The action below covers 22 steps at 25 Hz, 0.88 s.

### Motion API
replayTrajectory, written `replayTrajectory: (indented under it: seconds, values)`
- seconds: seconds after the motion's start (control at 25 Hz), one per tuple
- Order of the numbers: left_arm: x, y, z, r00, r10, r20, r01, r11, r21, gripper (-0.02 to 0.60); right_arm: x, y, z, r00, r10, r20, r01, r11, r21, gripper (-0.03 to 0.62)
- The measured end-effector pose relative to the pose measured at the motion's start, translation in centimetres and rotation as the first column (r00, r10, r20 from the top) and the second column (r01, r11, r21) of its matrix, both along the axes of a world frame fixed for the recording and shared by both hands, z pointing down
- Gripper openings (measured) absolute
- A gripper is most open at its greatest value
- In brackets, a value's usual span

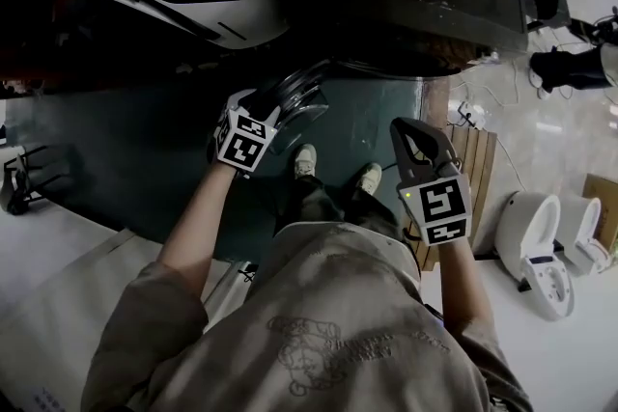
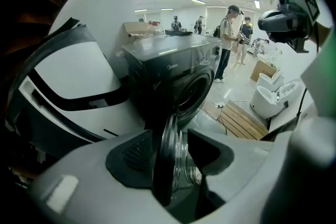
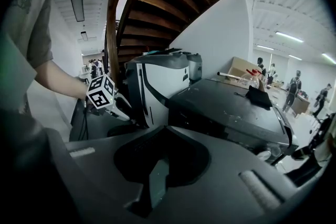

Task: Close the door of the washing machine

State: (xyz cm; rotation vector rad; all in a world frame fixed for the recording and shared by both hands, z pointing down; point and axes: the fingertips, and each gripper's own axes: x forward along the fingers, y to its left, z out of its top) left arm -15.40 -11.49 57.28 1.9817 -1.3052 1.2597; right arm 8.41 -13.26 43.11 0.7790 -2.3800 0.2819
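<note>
Step in hand: swinging door (image 2: 163,176) shut. Pinching rim of open door with left claw (image 2: 176,152), out in front of washer (image 2: 173,78). Gripping firmly, following hinge arc toward drum mouth (image 2: 193,93), pressing until latching. Holding right claw (image 1: 416,130), pressed together and empty, well aside.

Reaching forward with left arm (image 1: 193,227), forearm bare and stretched out. Pinching door rim (image 2: 161,165) between jaws of left gripper (image 2: 176,147). Holding right gripper (image 1: 413,128) nearer the body, off to the right, on bare right forearm (image 1: 470,280); tips pointing ahead, jaws pressed together, nothing between.
</note>
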Motion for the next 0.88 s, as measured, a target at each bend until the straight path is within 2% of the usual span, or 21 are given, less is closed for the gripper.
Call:
replayTrajectory:
  seconds: [0.24, 0.48, 0.76, 0.88]
  values:
    - [-0.9, 0.3, 4.2, 1.0, 0.013, -0.015, -0.014, 0.997, -0.072, 0.207, -1.9, 0.3, 3.3, 0.998, 0.038, 0.046, -0.033, 0.994, -0.101, 0.029]
    - [-2.5, 0.6, 8.1, 1.0, 0.022, -0.017, -0.024, 0.994, -0.11, 0.186, -3.2, 1.2, 6.4, 0.998, 0.048, 0.035, -0.041, 0.985, -0.168, 0.029]
    - [-4.1, 1.0, 12.4, 0.997, 0.072, -0.002, -0.071, 0.975, -0.211, 0.186, -3.7, 1.6, 9.4, 0.998, 0.065, 0.012, -0.061, 0.978, -0.198, 0.028]
    - [-4.3, 1.2, 13.3, 0.997, 0.068, -0.026, -0.072, 0.971, -0.226, 0.187, -4.4, 1.8, 10.1, 0.998, 0.069, 0.016, -0.064, 0.975, -0.211, 0.028]
